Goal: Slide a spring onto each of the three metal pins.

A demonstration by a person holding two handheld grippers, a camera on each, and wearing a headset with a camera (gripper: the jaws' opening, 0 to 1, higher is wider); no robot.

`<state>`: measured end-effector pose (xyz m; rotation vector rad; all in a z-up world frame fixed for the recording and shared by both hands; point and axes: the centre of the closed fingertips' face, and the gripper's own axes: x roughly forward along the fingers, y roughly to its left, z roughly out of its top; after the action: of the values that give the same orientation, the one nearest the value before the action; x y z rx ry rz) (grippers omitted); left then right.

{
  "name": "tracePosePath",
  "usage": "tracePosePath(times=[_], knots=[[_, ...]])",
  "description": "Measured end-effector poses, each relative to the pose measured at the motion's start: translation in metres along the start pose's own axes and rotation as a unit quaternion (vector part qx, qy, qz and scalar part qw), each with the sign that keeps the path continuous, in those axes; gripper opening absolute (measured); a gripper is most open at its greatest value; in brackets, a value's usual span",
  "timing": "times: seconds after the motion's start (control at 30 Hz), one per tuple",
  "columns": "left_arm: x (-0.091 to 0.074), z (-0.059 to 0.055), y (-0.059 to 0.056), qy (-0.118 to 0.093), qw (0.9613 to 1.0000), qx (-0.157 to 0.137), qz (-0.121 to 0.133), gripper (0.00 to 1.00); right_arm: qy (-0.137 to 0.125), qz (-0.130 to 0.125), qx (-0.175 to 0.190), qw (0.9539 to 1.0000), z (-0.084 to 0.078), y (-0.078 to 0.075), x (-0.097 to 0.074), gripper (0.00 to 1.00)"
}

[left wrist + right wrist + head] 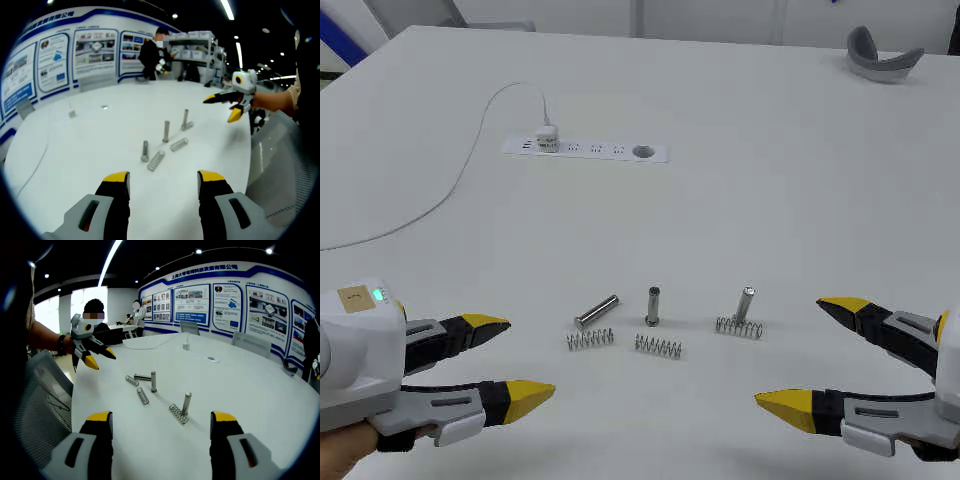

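Flanking springs (658, 346) and pins (653, 305), both hand-held grippers (527, 357) (790, 351) gape.

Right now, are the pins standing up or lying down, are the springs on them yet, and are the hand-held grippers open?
Left pin: lying flat, bare.
Middle pin: upright, bare.
Right pin: upright, bare.
Left spring: lying loose.
Middle spring: lying loose.
Right spring: lying loose.
Left hand-held gripper: open, empty.
Right hand-held gripper: open, empty.
Power strip: one plug in.

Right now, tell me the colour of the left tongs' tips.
Yellow on the left tongs, clearest in the head view.
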<state>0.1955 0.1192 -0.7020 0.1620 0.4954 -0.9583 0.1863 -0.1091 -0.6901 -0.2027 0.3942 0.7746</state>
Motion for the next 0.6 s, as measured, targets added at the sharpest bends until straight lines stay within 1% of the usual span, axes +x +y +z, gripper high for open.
tracePosePath(times=[0.2, 0.4, 0.5, 0.6], knots=[[0.0012, -0.0015, -0.0003, 0.001, 1.0, -0.002, 0.0, 0.55, 0.003, 0.0, 0.0, 1.0, -0.0013, 0.0005, -0.0003, 0.81], [0.0013, -0.0001, 0.0013, 0.001, 1.0, -0.001, 0.0, 0.55, 0.003, 0.001, 0.001, 1.0, -0.0019, 0.0009, 0.0009, 0.81], [0.0011, 0.0023, 0.0025, 0.0, 1.0, -0.002, -0.001, 0.55, 0.005, 0.001, 0.001, 1.0, -0.0024, 0.0014, 0.0011, 0.81], [0.0019, 0.0067, 0.0064, -0.001, 1.0, 0.0, 0.0, 0.55, 0.006, 0.001, 0.002, 1.0, -0.003, 0.0017, 0.0014, 0.81]])
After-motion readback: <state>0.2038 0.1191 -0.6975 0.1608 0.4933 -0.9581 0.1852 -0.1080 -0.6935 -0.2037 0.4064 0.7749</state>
